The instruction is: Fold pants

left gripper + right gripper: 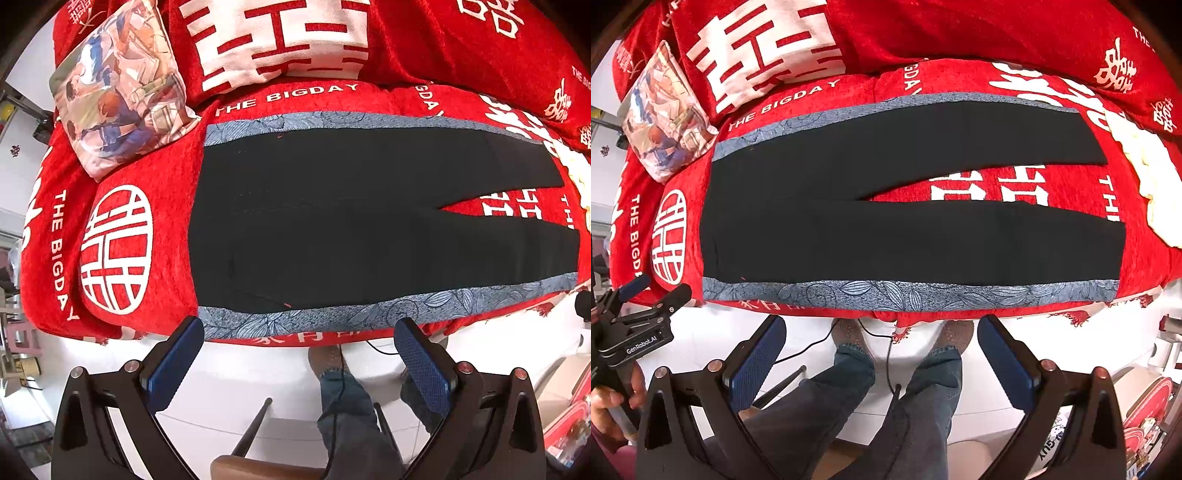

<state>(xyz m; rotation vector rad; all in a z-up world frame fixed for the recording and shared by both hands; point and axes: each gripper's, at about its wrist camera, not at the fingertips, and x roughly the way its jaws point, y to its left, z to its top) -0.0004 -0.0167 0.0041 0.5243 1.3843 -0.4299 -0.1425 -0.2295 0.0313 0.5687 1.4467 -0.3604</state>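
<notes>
Black pants [332,221] with blue-grey floral side stripes lie flat on a red sofa cover [147,177], waist to the left, legs running right. In the right wrist view the pants [886,240] show both legs parted in a narrow V with red cover between them. My left gripper [299,363] hangs open over the floor just in front of the sofa's near edge, holding nothing. My right gripper [882,358] is open too, near the lower stripe but apart from it. The left gripper [661,288] also shows at the left edge, held by a hand [609,402].
A printed cushion [122,85] leans at the back left, and red cushions with white characters [280,40] line the back. A cream item [1145,177] lies at the right end. The person's jeans legs [849,387], a cable [812,343] and a wooden seat [258,469] are below.
</notes>
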